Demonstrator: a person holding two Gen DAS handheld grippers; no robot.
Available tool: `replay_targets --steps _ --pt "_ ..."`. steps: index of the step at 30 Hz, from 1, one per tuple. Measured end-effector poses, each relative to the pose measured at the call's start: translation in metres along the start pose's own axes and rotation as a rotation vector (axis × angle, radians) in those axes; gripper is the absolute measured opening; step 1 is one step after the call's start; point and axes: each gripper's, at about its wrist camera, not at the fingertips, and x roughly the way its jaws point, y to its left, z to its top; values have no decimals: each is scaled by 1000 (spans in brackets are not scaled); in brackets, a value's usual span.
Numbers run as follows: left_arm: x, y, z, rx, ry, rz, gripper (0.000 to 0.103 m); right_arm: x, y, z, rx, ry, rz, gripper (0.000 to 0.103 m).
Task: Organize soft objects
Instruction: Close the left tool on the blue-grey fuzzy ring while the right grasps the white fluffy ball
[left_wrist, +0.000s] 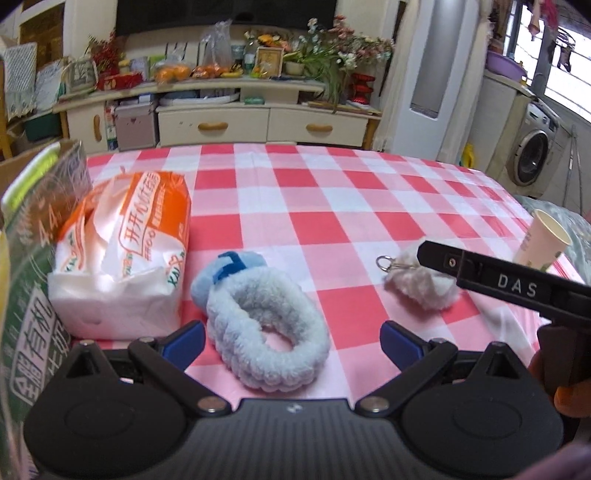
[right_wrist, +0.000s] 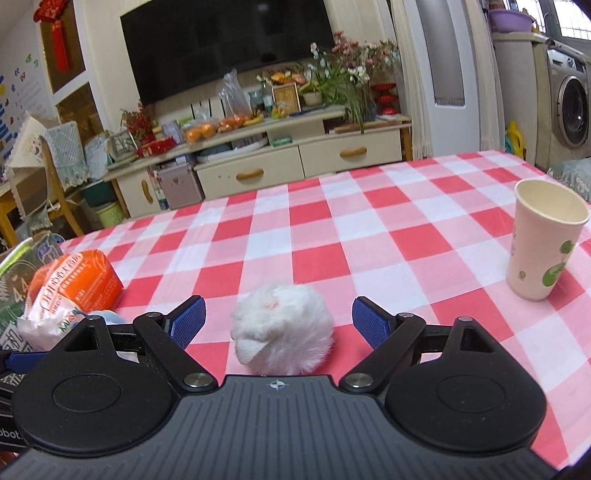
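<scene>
On the red-and-white checked tablecloth (left_wrist: 332, 206), the left gripper (left_wrist: 293, 341) is spread wide around the near part of the fluffy pale-blue headband (left_wrist: 266, 325), which lies just right of the orange tissue pack (left_wrist: 125, 251). The right gripper (right_wrist: 277, 321) is likewise spread, its blue pads either side of the white pompom (right_wrist: 282, 328), with the paper cup (right_wrist: 543, 240) well off to the pompom's right.

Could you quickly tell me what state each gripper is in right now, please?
Left gripper: open, holding nothing, blue headband between its fingers.
Right gripper: open, holding nothing, white pompom between its fingers.
</scene>
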Motion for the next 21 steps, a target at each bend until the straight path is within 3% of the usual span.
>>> replay_targets --steps 8,16,21 --pt "19 6 5 -93 28 17 100 9 -1 0 -26 47 -4 103" --pt "29 11 4 -133 50 44 100 18 -8 1 -35 73 -16 103" --pt "30 14 5 -142 57 48 100 21 -11 1 -28 87 -12 98"
